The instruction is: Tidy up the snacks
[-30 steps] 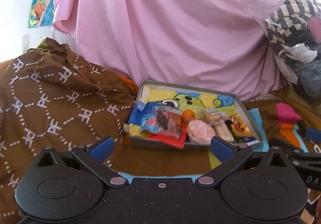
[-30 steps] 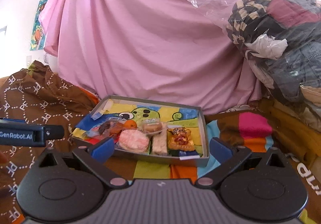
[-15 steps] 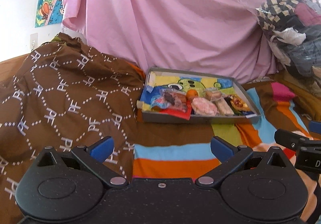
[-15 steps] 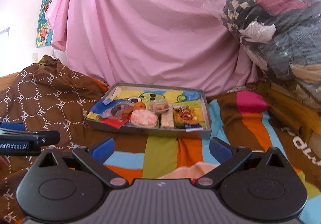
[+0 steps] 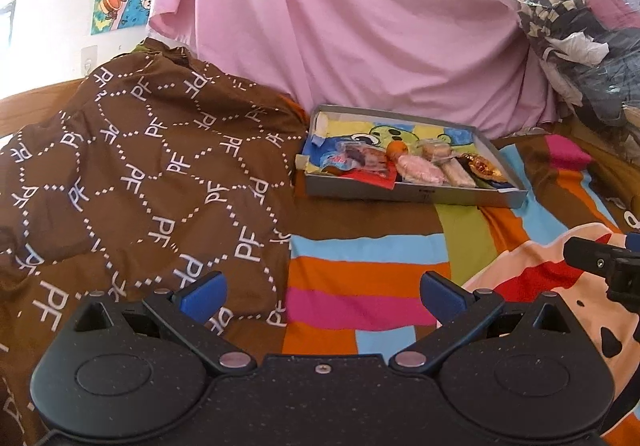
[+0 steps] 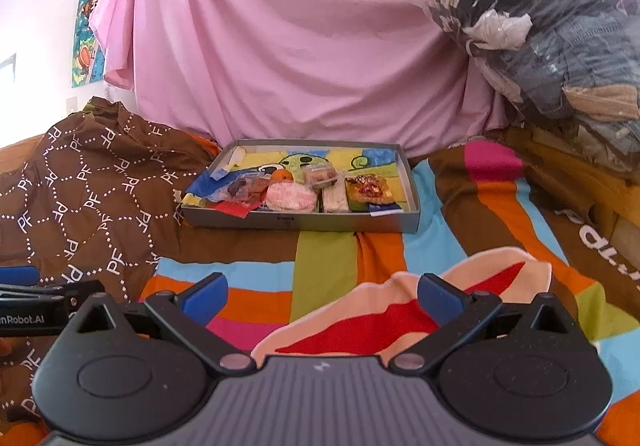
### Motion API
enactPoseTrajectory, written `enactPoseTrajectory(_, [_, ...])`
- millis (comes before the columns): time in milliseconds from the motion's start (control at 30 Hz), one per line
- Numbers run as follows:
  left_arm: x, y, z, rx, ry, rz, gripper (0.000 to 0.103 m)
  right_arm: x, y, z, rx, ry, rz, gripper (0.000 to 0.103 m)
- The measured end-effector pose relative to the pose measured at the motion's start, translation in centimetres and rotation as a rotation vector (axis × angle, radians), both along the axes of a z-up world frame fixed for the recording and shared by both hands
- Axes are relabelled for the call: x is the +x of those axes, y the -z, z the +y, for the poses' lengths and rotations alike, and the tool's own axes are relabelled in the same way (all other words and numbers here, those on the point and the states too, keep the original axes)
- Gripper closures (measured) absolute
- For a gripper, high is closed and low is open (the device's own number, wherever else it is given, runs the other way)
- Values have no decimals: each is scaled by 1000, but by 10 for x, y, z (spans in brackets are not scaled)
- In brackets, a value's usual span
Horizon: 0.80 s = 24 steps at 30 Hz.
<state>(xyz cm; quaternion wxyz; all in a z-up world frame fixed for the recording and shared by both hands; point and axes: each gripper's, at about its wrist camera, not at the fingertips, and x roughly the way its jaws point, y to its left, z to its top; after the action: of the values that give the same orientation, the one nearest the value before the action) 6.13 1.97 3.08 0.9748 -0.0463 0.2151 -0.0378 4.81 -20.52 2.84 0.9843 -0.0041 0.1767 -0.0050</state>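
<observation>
A pink sheet (image 6: 288,58) hangs across the whole background, from ten o'clock round to two o'clock in the right wrist view. Below it a striped blanket (image 6: 332,258) in brown, orange, blue, green and pink covers the bed, with a brown cloth printed with white "PF" letters (image 5: 152,174) heaped over its nine o'clock side. At two o'clock in the right wrist view, a clear plastic bag stuffed with clothes (image 6: 552,30) rises beside the sheet. A shallow grey tray (image 6: 304,223) with a cartoon picture on its floor lies on the blanket at the centre, well ahead of both tools. The snacks sit in a row along its near wall: a clear packet of dark pieces (image 6: 244,188) on the left, a small orange (image 6: 281,175), a pink wrapped cake (image 6: 291,197), a pale wrapped bar (image 6: 335,199) and an orange-and-gold packet (image 6: 369,188) on the right. The left gripper (image 5: 323,288) and the right gripper (image 6: 322,292) hover low over the blanket, each with its blue-tipped fingers spread wide apart and nothing between them.
</observation>
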Motion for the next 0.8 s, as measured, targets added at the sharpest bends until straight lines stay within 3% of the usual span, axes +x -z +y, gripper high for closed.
enactPoseTrajectory(800, [-4,7,-2,6,-3,32,1,-3,16,2,24,-15,62,0])
